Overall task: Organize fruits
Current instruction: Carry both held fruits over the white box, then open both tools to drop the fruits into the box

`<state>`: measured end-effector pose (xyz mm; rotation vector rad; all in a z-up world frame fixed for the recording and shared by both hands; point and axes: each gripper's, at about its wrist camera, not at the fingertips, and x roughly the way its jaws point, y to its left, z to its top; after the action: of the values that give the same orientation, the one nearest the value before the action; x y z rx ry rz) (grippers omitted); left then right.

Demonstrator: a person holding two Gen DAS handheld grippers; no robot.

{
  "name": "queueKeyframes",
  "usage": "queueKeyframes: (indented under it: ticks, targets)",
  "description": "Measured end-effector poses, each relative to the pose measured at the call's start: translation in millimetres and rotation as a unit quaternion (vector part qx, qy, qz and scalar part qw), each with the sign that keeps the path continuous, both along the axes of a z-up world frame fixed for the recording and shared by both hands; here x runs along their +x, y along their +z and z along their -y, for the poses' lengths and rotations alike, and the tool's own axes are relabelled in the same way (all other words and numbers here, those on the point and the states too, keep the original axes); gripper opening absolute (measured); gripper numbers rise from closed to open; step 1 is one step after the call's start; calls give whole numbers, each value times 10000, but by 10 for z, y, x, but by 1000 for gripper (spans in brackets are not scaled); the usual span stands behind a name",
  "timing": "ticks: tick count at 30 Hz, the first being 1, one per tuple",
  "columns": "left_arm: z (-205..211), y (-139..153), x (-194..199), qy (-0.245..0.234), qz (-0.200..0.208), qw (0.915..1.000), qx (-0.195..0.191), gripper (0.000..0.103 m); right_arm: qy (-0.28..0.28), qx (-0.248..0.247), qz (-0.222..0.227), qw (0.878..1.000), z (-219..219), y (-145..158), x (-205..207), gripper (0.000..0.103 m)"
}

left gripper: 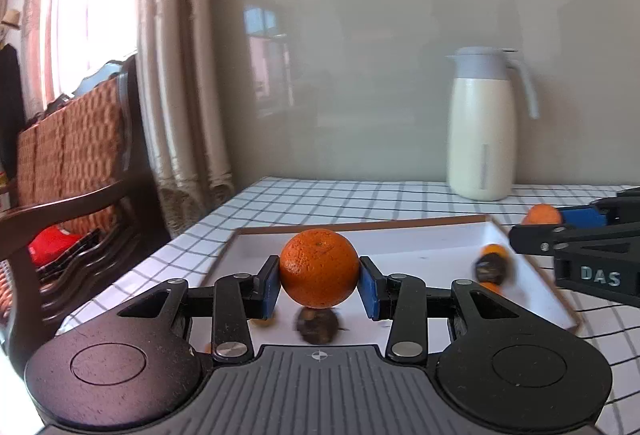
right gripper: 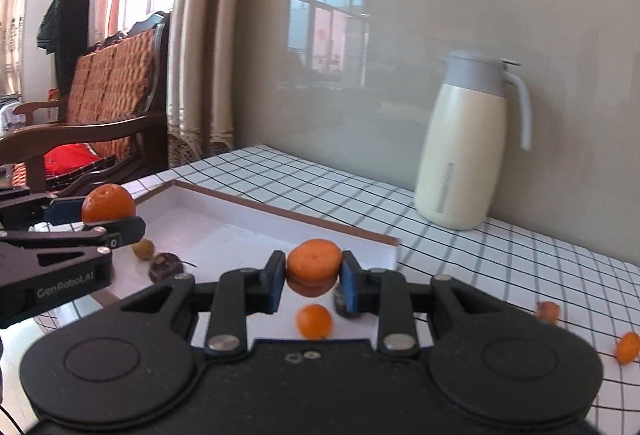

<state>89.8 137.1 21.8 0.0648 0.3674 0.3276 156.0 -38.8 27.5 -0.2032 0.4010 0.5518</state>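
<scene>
Jaws clenched: left gripper point(left gripper: 319, 289) on orange point(left gripper: 319, 273), right gripper point(right gripper: 313, 281) on tangerine point(right gripper: 314, 265) (carry step); next, lower into tray point(right gripper: 352, 235).

Checked tablecloth point(right gripper: 460, 247) under tray point(right gripper: 256, 211), jug point(right gripper: 466, 139)

White letters "DAS" are showing on the black side of the right tongs point(left gripper: 538, 221), seen from the left wrist. Pale lettering "GenRobot.AI" is running along the black body of the left tongs point(right gripper: 108, 213), seen from the right wrist.
</scene>
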Motion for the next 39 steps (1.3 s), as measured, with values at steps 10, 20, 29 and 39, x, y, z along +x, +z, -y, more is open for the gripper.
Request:
queueKeyframes:
  ticks: [10,20,29,39]
  targets:
    - [-400,-101,198,309,-117,9993,-169,41,197,31,-10,9998,-332,2,123,20]
    - [-581,-86,469,513,-94,9980,-363,41,116,97,-120,9998,-390,-19,303,21]
    - [-682,-127,693,584,-182,9971,-446,41,25,-73,-179,9998,-432,-67,616,21]
    - [-742,-176,994,671,-403,9957,-500,41,-53,-114,-456,9989,-436,-150,921,21]
